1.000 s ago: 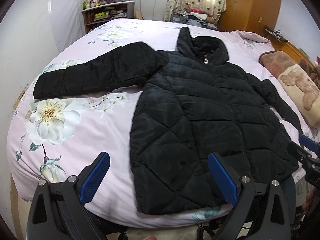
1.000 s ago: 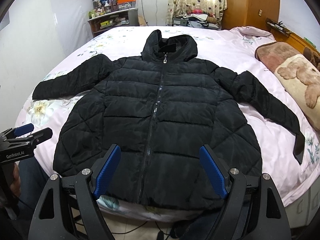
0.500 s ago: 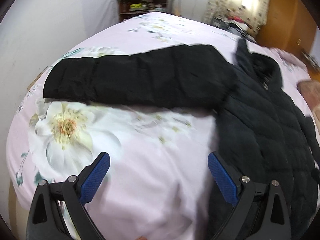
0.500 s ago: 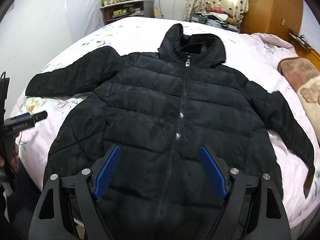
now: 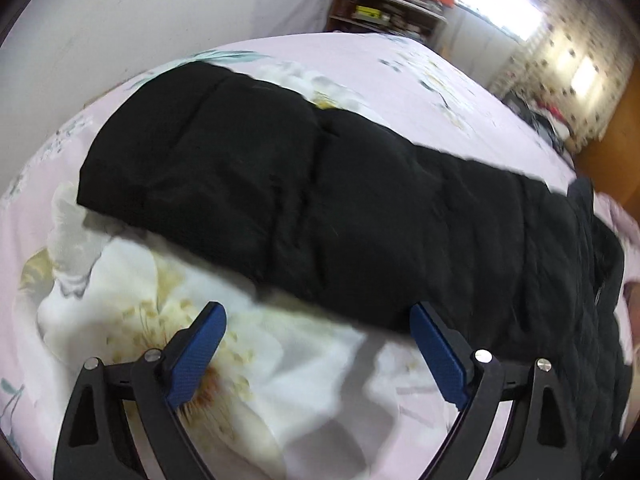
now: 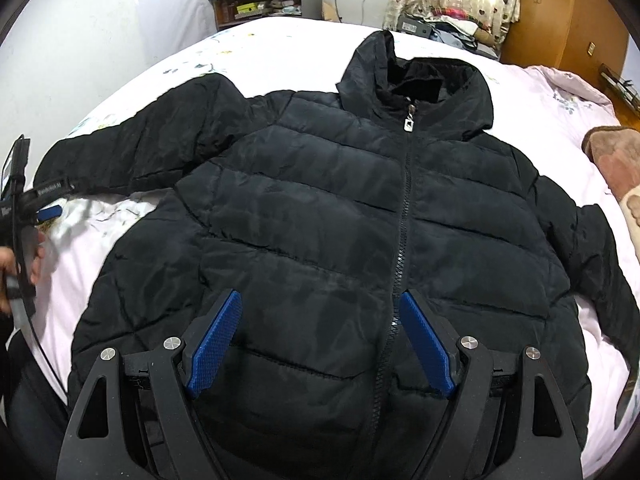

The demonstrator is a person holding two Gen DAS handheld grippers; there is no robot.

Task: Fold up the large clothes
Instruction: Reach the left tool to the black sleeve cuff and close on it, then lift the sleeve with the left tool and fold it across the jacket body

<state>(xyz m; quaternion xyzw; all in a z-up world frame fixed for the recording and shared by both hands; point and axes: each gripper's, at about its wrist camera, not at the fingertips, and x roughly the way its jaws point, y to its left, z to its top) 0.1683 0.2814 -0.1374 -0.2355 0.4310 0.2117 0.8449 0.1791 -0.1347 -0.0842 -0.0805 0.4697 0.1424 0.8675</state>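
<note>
left gripper (image 5: 316,320): our jaws wide apart, nothing held, low over bed (image 5: 400,72). sleeve (image 5: 280,200) lies just ahead of jaws, long axis crosswise, cuff ahead-left, shoulder off to right. we judge left nearer to sleeve, so first fold likely ours there. right gripper (image 6: 320,312): jaws wide apart, empty, above jacket (image 6: 320,208) hem. jacket flat, front up, zip (image 6: 404,216) running straight away from right jaw, hood far end.
</note>
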